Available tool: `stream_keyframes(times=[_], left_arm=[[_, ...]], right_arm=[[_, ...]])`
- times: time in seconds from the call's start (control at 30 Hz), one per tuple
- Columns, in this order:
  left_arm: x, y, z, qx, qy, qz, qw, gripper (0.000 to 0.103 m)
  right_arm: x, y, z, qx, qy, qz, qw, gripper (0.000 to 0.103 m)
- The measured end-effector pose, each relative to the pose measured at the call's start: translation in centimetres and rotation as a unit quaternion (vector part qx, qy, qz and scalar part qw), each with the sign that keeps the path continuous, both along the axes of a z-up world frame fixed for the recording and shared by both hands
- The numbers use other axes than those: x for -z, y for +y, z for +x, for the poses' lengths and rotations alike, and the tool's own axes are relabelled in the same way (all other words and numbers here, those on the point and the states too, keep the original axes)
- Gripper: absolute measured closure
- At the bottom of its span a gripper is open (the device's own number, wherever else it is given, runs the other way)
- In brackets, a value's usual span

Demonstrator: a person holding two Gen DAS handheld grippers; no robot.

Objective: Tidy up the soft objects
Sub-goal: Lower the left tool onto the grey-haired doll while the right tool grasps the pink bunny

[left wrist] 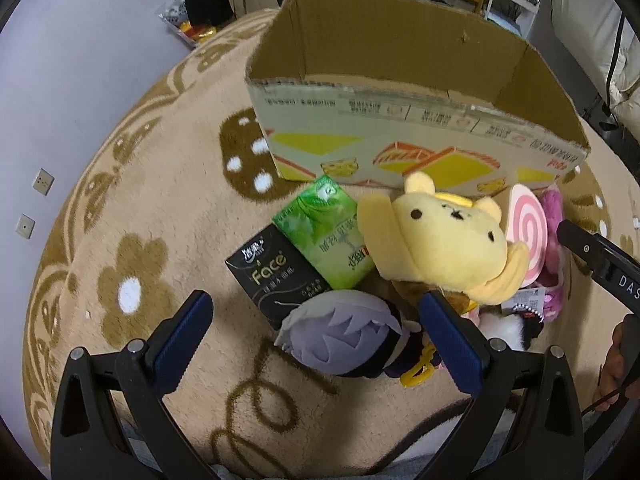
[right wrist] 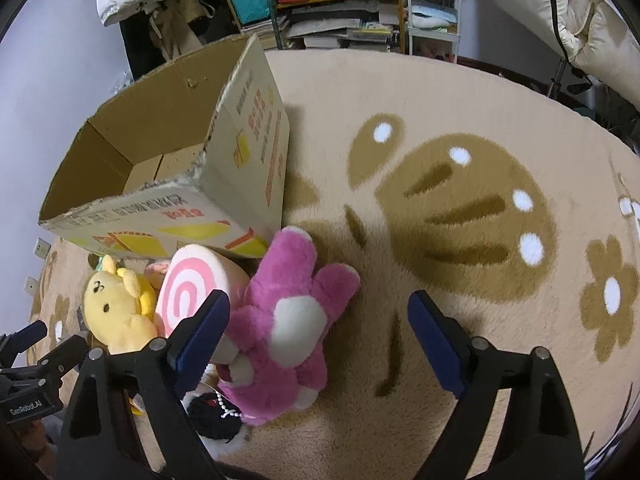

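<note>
An open cardboard box (left wrist: 400, 120) (right wrist: 160, 216) stands on the beige rug, with a heap of toys in front of it. In the left wrist view my left gripper (left wrist: 316, 320) is open above a grey-haired plush doll (left wrist: 344, 336), its pads clear of the doll. Beyond it lie a yellow bear (left wrist: 436, 240), a pink swirl cushion (left wrist: 526, 236), a green tissue pack (left wrist: 328, 236) and a black tissue pack (left wrist: 268, 276). In the right wrist view my right gripper (right wrist: 318, 304) is open over a pink plush bear (right wrist: 280, 320) and is not pressing on it. The cushion (right wrist: 188, 284) and yellow bear (right wrist: 116, 308) sit to its left.
The round rug (right wrist: 440, 120) with brown flower and mushroom patterns stretches to the right. A small black-and-white plush (right wrist: 216, 416) lies below the pink bear. Cluttered shelves (right wrist: 340, 8) and white bedding (right wrist: 592, 32) stand behind the rug. A hand (left wrist: 616, 364) holds the right gripper.
</note>
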State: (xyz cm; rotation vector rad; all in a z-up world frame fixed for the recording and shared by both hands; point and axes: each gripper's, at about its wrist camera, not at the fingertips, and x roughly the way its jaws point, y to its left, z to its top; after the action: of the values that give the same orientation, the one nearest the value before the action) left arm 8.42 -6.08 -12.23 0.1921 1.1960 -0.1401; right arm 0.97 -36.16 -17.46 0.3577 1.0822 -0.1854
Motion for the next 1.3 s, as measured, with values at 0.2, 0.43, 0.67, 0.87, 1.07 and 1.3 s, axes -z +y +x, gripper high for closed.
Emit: stream_keyframes(times=[0.2,0.43,0.67,0.87,1.07,1.3], left_arm=[[0.8,-0.3,0.1,0.004,0.016,0.002,0.9999,0.001],[1.7,-0.3,0.3,0.005,0.037,0.001,0.9993,0.001],[2.3,0.0,0.5,-0.001,0.048,-0.008,0.9988,0.001],[2.7,0.4,0.6,-0.007,0.058,-0.019,0.9981,0.002],[3.1,1.0,1.1,-0.008,0.062,-0.031,0.9976,0.004],[3.7,1.4,1.7,-0.014,0.072,-0.053,0.9959,0.018]], right_arm=[[0.4,0.0,0.2,-0.002,0.004,0.006,1.000,0.008],[0.5,0.0,0.1,-0.002,0.005,0.010,1.000,0.008],[0.8,0.1,0.3,0.000,0.005,0.010,1.000,0.008],[1.0,0.1,0.3,0.002,0.006,0.011,1.000,0.008],[1.3,-0.2,0.3,0.004,0.009,0.024,1.000,0.008],[2.2,-0.9,0.2,0.014,0.016,0.065,0.998,0.008]])
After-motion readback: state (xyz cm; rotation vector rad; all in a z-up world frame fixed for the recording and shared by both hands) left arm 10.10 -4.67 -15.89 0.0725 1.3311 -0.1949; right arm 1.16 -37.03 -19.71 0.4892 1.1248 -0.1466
